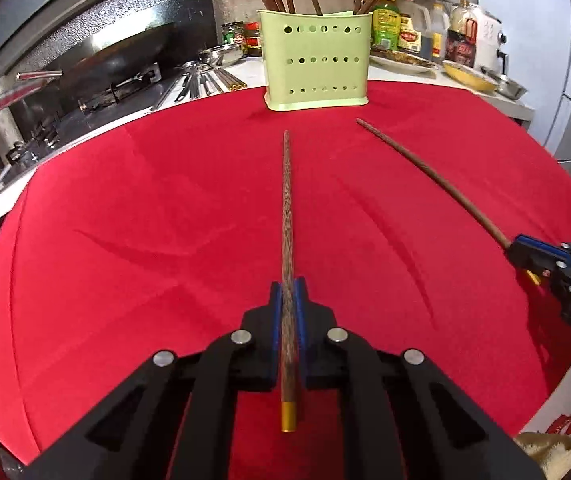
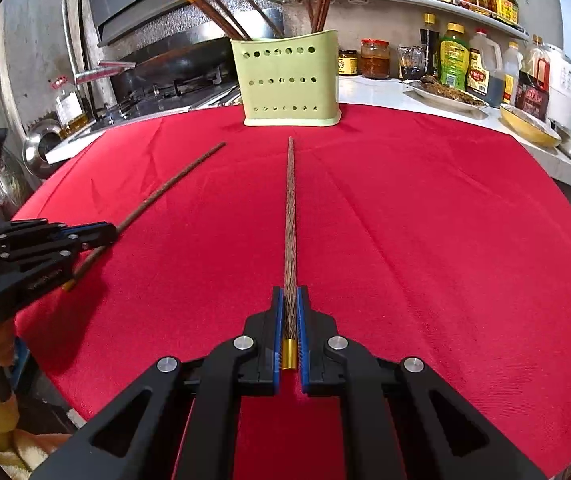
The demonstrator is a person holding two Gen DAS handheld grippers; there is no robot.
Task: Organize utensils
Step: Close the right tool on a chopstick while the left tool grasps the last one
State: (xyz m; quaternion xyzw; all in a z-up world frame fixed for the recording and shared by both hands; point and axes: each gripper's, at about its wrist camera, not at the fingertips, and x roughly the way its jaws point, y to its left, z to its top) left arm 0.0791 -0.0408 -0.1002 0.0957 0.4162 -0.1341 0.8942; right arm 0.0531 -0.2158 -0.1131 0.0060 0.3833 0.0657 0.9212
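The left tongs (image 1: 288, 300) are clamping one speckled brown wooden chopstick (image 1: 288, 216); the right tongs (image 2: 290, 308) are gripping another (image 2: 291, 216); both are pointing across the red-clothed bench (image 2: 425, 240) toward the perforated pale-green plastic holder (image 2: 290, 80); bottles (image 2: 453, 60) are crowding behind.

Red cloth (image 1: 165, 200) covers the table; bottles (image 2: 453, 60) line the white counter (image 2: 381, 88).

Right gripper (image 2: 290, 300): jaws closed on a brown chopstick (image 2: 290, 216) near its gold-capped end; the shaft points straight ahead toward the green holder (image 2: 290, 80). The tip stops short of the holder's base. The holder stands upright at the far edge of the red cloth (image 2: 425, 240), with several chopsticks (image 2: 221, 12) leaning inside. At left, the left gripper (image 2: 101, 236) clamps a second chopstick (image 2: 169, 188), angled toward the holder. Bottles (image 2: 453, 56) line the counter behind.
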